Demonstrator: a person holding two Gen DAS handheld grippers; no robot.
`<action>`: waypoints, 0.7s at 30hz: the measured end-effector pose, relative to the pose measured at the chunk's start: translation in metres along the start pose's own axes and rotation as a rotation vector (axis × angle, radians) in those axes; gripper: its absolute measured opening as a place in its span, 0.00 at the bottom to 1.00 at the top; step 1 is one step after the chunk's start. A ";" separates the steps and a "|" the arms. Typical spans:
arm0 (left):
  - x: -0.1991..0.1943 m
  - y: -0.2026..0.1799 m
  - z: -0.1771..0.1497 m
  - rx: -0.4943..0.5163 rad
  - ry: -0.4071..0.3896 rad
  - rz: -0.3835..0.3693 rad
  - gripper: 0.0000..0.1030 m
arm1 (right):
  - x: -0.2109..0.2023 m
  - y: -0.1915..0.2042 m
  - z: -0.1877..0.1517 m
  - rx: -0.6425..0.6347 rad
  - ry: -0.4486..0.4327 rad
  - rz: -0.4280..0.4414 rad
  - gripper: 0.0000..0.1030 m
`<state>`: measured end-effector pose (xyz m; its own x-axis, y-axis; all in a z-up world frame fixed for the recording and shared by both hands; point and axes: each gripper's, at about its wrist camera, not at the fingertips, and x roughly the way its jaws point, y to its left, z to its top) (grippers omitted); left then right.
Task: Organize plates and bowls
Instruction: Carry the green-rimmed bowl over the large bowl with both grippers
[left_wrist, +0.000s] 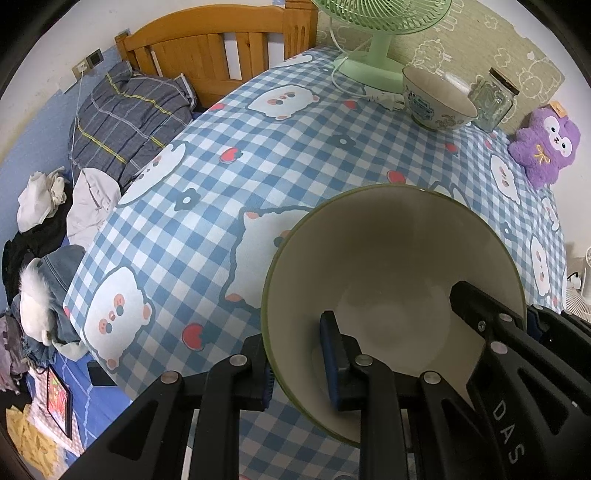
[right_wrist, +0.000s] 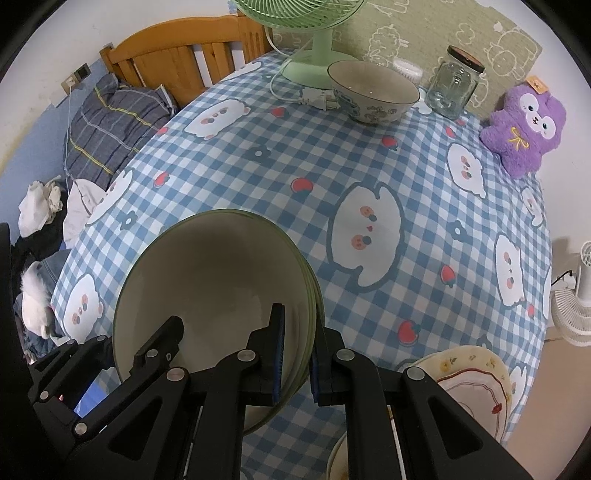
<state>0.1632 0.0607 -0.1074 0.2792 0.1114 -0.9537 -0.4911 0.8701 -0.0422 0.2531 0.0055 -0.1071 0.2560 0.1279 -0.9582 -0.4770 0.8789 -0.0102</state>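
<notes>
Left wrist view has the left gripper (left_wrist: 299, 363) clamped over the near-left rim of a big cream ceramic bowl with a thin green edge (left_wrist: 391, 269), one blue pad inside the wall and one outside. Right gripper (right_wrist: 297, 363) is doing the same on the opposite rim, pads squeezed together on the wall. So both grippers pinch one bowl from two sides, which I'd guess is to keep a wide, heavy-ish thing level, one pinch alone would let it tip

It looks like more than one bowl nested, you can see stacked rims on the right edge, though I can't count them. Can't tell if it's resting on the blue-and-white checked tablecloth (left_wrist: 207, 206) or just off it

Other dishes: a smaller white bowl with blue floral pattern (right_wrist: 373, 94) sits at the far side near the mint-green desk fan (right_wrist: 314, 55) and a clear glass jar (right_wrist: 452, 83), well apart. Scalloped cream plates with little flowers (right_wrist: 476, 373) sit at the near right edge. Probably the patterned bowl is what's left to gather
</notes>
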 end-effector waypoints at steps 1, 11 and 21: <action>0.000 0.000 0.000 -0.002 0.000 0.001 0.20 | 0.000 0.000 0.000 0.001 -0.002 0.001 0.14; 0.001 0.001 0.000 0.003 -0.004 0.001 0.20 | -0.001 0.001 -0.002 0.002 0.005 -0.002 0.14; -0.002 0.000 -0.002 0.007 -0.019 0.009 0.19 | -0.003 -0.003 -0.001 0.004 -0.052 0.017 0.14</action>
<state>0.1612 0.0599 -0.1057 0.2906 0.1285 -0.9482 -0.4883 0.8721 -0.0315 0.2528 0.0015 -0.1046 0.2917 0.1663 -0.9419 -0.4781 0.8783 0.0070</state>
